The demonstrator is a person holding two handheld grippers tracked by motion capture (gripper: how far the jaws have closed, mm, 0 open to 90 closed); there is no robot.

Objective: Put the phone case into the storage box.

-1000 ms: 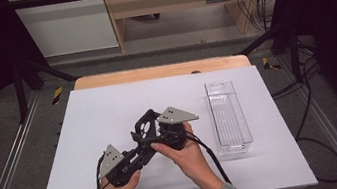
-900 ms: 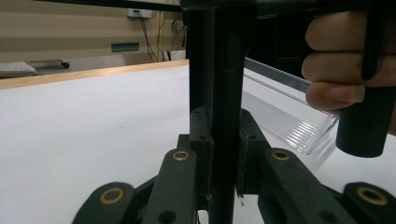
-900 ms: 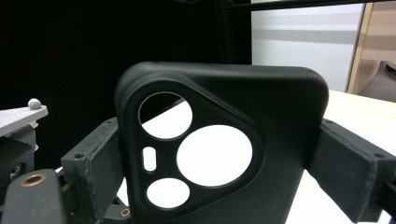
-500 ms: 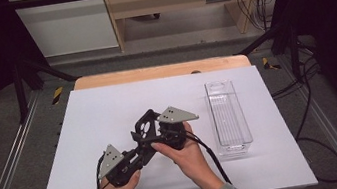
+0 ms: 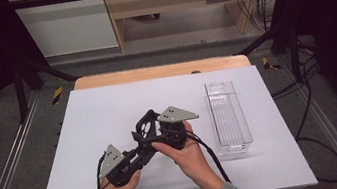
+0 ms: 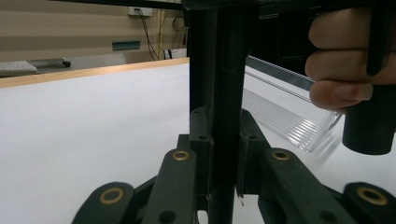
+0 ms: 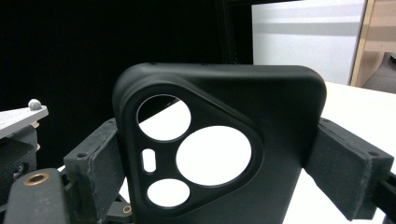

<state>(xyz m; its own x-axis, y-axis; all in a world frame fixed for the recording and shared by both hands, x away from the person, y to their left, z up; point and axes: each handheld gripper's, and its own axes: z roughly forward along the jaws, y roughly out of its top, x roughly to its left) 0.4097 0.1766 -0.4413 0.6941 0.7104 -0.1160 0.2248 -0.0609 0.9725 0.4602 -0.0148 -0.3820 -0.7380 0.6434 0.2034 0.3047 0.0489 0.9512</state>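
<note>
Nothing is seen to have moved since half a second ago: the black phone case (image 7: 219,154) is still held above the middle of the white table (image 5: 108,113), clamped across its width by the jaws of the right gripper (image 5: 153,127). Its lower edge is pinched between the nearly closed jaws of the left gripper (image 5: 137,154), as seen edge-on in the left gripper view. A clear plastic tray (image 5: 229,116) is seen lying on the table to the right, well apart from both grippers.
</note>
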